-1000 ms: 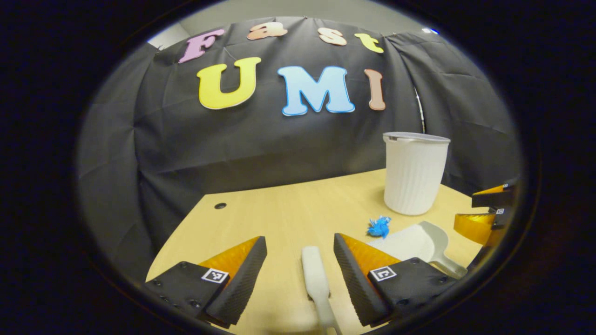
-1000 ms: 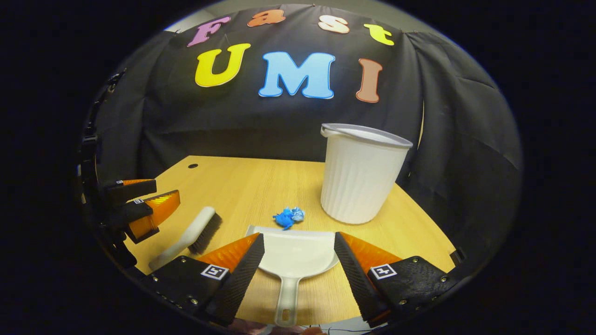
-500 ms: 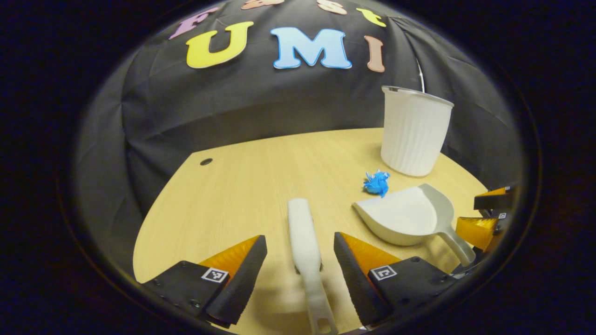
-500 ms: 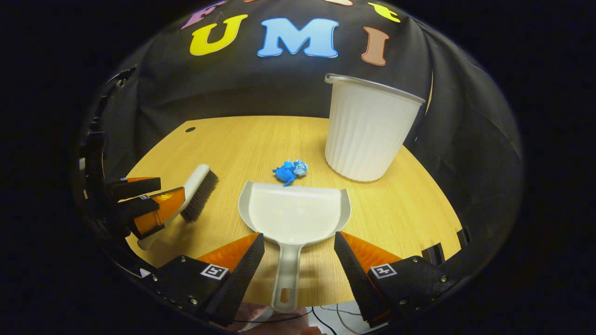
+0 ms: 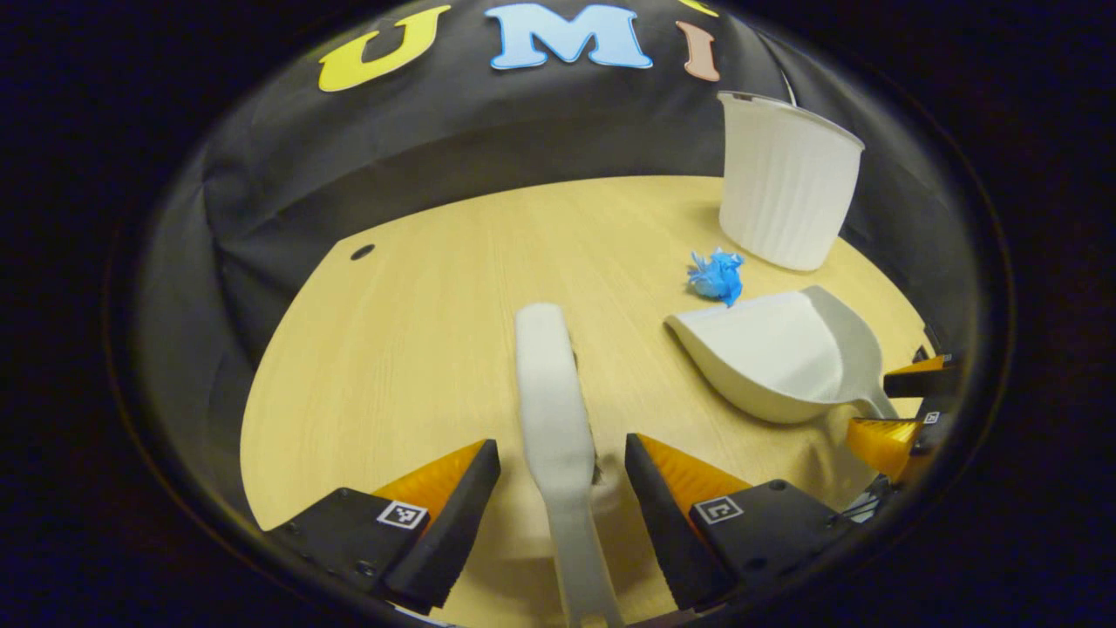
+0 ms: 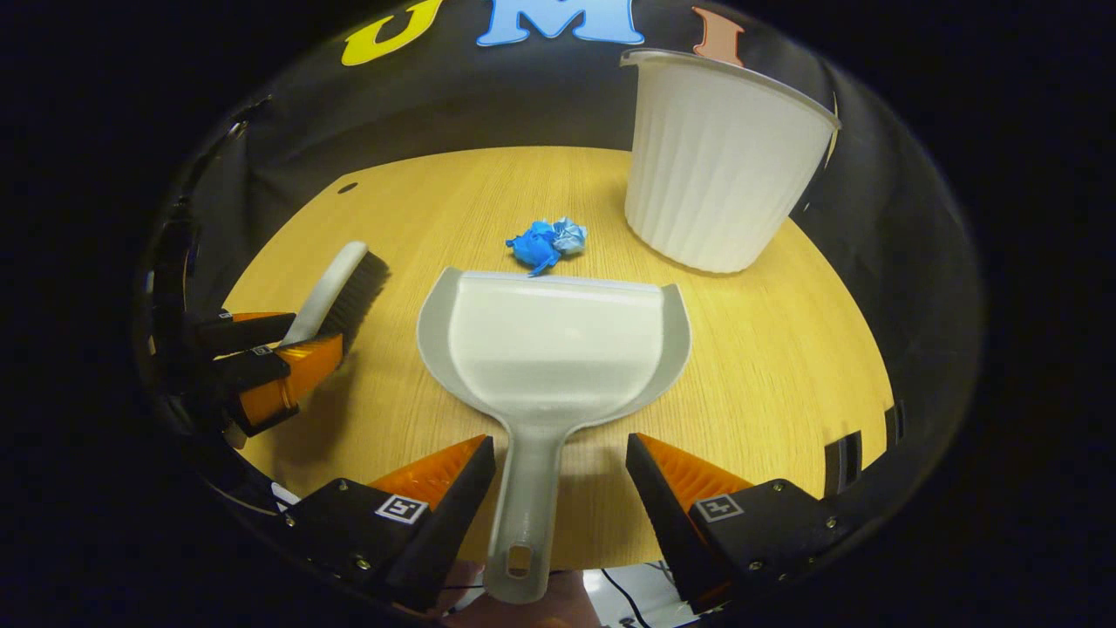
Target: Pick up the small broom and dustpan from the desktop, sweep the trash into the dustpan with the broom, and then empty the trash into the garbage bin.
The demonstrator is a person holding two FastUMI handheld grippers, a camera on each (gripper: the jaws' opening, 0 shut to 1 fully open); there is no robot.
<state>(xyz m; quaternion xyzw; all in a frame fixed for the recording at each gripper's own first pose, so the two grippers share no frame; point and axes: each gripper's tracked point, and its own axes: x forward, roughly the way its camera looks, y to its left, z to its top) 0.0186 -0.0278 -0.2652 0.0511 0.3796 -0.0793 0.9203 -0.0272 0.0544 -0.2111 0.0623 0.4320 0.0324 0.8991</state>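
- here, in the left gripper view, the left gripper [image 5: 562,488] has its jaws spread wide, with the white broom [image 5: 549,392] lying on the desk [image 5: 418,314] lengthwise between them, its handle in the gap; neither finger touches it.
- the broom's head reaches away from the jaws toward the middle of the desk; only a thin dark fringe of bristles peeks out along its right edge, and the handle's near end is cut off at the bottom of the view.
- in the right gripper view, the right gripper [image 6: 561,497] is likewise spread open, and the dustpan [image 6: 554,349] lies flat on the desk with its handle pointing back into the gap between the fingers; there is clear space on both sides of the handle.
- the dustpan's open front edge faces a crumpled blue scrap of trash [image 6: 545,244], which sits just beyond that lip; whether they touch is hard to tell.
- the white ribbed garbage bin [image 6: 719,166] stands upright near the trash, to its right in this view.
- at the left edge of the right gripper view, the other gripper's orange fingers sit either side of the broom handle, partly hidden in the dark rim.
- something pale shows under the dustpan handle's end at the bottom edge, too cropped to identify.
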